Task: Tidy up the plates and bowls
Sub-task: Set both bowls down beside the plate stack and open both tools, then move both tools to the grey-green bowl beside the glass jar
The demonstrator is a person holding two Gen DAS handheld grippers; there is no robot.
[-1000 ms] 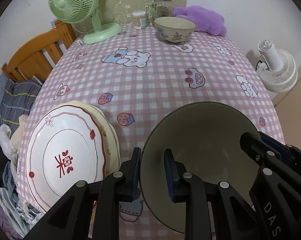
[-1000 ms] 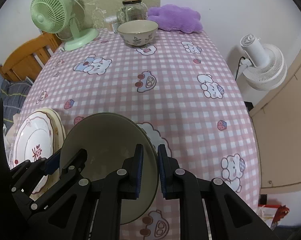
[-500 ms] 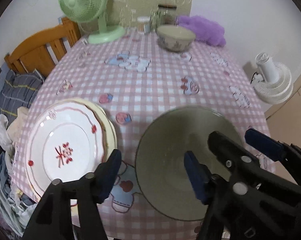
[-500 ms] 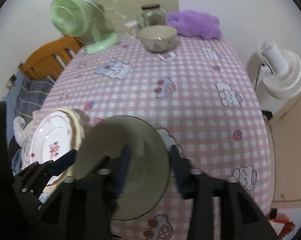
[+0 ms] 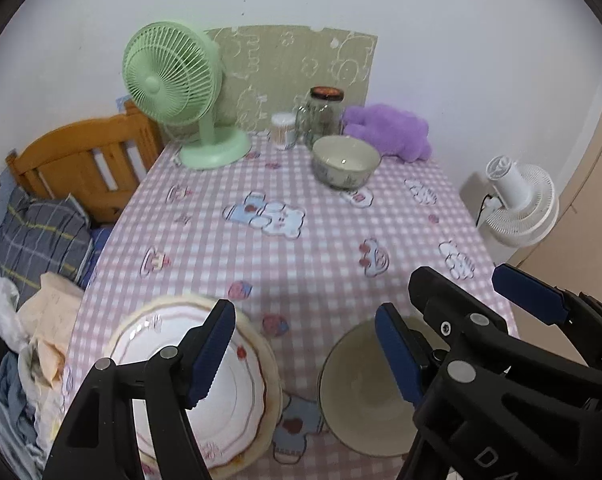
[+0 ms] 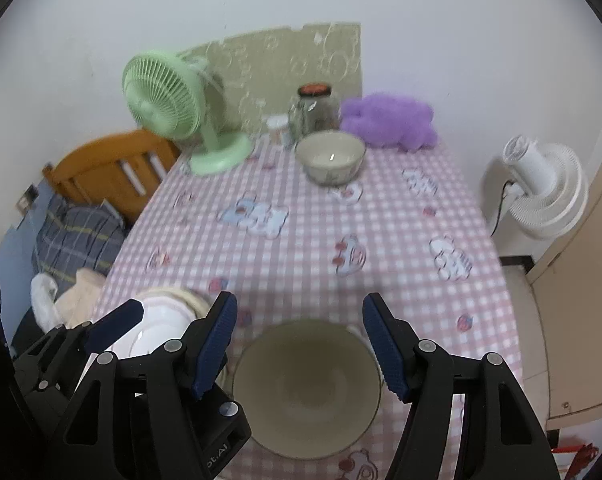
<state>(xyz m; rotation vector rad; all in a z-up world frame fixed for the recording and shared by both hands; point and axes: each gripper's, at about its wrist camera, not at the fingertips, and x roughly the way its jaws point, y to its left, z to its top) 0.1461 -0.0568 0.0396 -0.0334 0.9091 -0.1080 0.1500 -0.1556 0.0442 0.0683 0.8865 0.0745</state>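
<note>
Seen from the left wrist, the left gripper [image 5: 305, 344] hung with jaws apart above stacked plates [image 5: 237, 400] at seven o'clock and an olive bowl [image 5: 361, 408] at five.

From the right wrist, the right gripper [image 6: 299, 344] gaped over that bowl [image 6: 307, 390]; a patterned bowl [image 6: 330, 157] waited at twelve. A square, level rim grip would likely suit nesting the two bowls.

Green fan [image 5: 173, 80], jar [image 5: 324, 114], purple plush [image 5: 389, 130] on tablecloth [image 5: 301, 248].
</note>
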